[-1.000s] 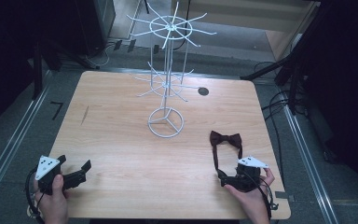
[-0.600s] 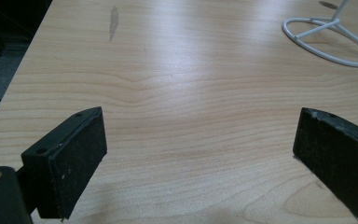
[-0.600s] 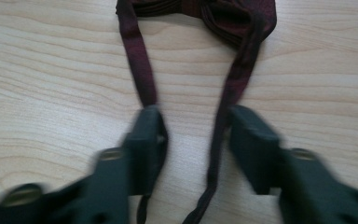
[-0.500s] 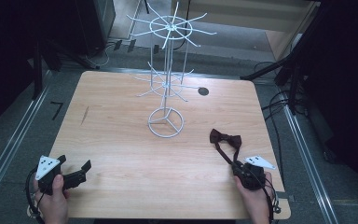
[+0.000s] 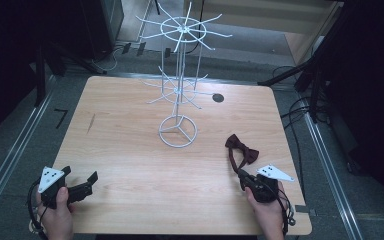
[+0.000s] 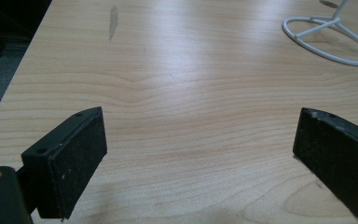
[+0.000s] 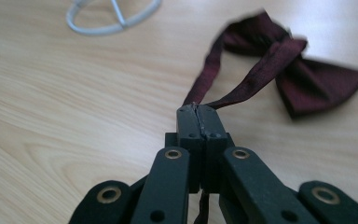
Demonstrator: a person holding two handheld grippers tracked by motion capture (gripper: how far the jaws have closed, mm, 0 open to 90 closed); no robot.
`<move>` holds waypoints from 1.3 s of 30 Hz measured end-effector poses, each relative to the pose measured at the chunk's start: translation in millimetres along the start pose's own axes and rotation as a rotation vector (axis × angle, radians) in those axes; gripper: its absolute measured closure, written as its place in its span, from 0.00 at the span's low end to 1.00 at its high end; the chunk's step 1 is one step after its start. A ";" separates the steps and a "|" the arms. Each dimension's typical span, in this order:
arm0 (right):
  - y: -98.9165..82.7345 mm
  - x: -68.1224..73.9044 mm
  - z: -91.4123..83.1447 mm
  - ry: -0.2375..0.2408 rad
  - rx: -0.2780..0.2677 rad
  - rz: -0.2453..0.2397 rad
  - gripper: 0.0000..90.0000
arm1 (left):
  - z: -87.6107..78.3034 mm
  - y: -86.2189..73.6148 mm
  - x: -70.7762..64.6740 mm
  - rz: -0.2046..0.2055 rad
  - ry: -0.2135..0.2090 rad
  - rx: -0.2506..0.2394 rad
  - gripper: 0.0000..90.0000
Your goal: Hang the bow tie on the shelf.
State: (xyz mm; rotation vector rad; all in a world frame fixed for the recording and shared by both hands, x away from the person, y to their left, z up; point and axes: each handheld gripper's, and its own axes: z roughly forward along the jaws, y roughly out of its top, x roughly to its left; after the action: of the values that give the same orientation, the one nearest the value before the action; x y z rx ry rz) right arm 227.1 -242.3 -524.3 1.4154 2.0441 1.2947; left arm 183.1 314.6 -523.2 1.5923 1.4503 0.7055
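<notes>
A pale wood table [image 5: 130, 145] with rounded corners stands on grey floor [image 5: 10, 150] — light glares softly off its grain. Metal rails [image 5: 325, 165] run along both sides. Dark equipment and cables [image 5: 300, 107] crowd the right; a wooden cabinet [image 5: 275, 20] sits beyond, the rest falling into shadow.

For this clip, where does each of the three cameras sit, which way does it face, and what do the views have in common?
High view: above the person's side, looking forward and down on the table; both hands show, the left tool open, the right tool at the bow tie.
Left gripper view: rides the left tool, looking low across the bare wood toward the wire stand; its two jaws stand wide apart.
Right gripper view: rides the right tool, jaws shut on the bow tie's strap.
Shared: all three show the stand's ring base.
</notes>
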 end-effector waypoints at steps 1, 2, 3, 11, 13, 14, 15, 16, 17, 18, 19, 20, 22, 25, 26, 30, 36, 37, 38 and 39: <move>1.9 1.2 -0.4 0.009 -0.016 -0.013 1.00 | 0.0 0.0 0.0 -0.001 0.000 -0.001 0.03; 1.9 1.2 -0.4 0.009 -0.016 -0.013 1.00 | -0.1 0.0 0.0 -0.001 0.000 0.001 0.03; 5.3 3.9 -1.5 0.014 -0.036 -0.034 1.00 | 0.0 0.0 0.1 0.001 0.000 0.001 0.03; 34.2 11.5 -5.0 0.012 -0.173 -0.053 1.00 | 0.3 0.2 -0.2 0.002 0.002 0.007 0.03; 41.3 12.3 -4.6 0.014 -0.190 -0.051 1.00 | 0.3 0.2 -0.3 0.001 0.001 0.006 0.03; 48.5 13.3 -5.0 0.010 -0.204 -0.050 1.00 | 0.1 0.2 -0.2 0.001 0.000 0.005 0.03; 52.3 13.7 -5.7 0.005 -0.212 -0.053 1.00 | 0.2 0.1 -0.1 -0.001 -0.001 0.003 0.03; 56.1 14.1 -6.5 0.002 -0.220 -0.059 1.00 | 0.2 0.1 0.0 0.000 -0.001 0.002 0.03; 60.2 14.6 -7.3 0.004 -0.222 -0.062 1.00 | 0.3 0.1 -0.1 -0.002 -0.001 0.002 0.03; 64.2 14.8 -7.9 -0.001 -0.225 -0.077 1.00 | 0.2 0.1 -0.2 -0.001 -0.001 0.003 0.03; 64.2 14.8 -7.9 -0.001 -0.225 -0.077 1.00 | 0.2 0.1 -0.2 -0.001 -0.001 0.003 0.03; 67.9 15.6 -8.8 -0.012 -0.232 -0.086 1.00 | 0.1 0.2 -0.2 0.001 -0.001 0.004 0.03; 78.1 16.5 -11.4 -0.022 -0.257 -0.093 1.00 | 0.5 0.1 -0.7 0.001 0.001 0.003 0.03; 83.7 17.8 -12.2 -0.020 -0.269 -0.090 1.00 | 0.7 0.2 -0.7 0.002 0.003 0.007 0.04; 88.7 20.5 -12.1 -0.020 -0.277 -0.103 1.00 | 0.7 0.3 -0.5 0.002 0.001 0.005 0.04; 97.6 26.4 -10.6 -0.018 -0.294 -0.114 1.00 | 0.5 0.3 -0.1 0.003 -0.003 0.004 0.04; 110.1 35.2 -6.2 -0.016 -0.312 -0.126 1.00 | 0.5 0.2 0.2 0.001 -0.004 0.002 0.04; 110.1 35.2 -6.2 -0.016 -0.312 -0.126 1.00 | 0.5 0.2 0.2 0.001 -0.004 0.002 0.04; 112.0 36.7 -5.4 -0.017 -0.314 -0.130 1.00 | 0.5 0.2 0.2 -0.001 -0.003 0.001 0.04; 115.8 39.0 -3.9 -0.018 -0.318 -0.132 1.00 | 0.4 0.2 0.5 -0.003 -0.006 0.000 0.04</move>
State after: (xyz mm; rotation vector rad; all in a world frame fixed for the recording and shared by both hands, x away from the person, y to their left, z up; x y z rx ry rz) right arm 272.1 -200.0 -418.8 1.1273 1.7876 1.4655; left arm 183.6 315.0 -523.3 1.5907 1.4474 0.6987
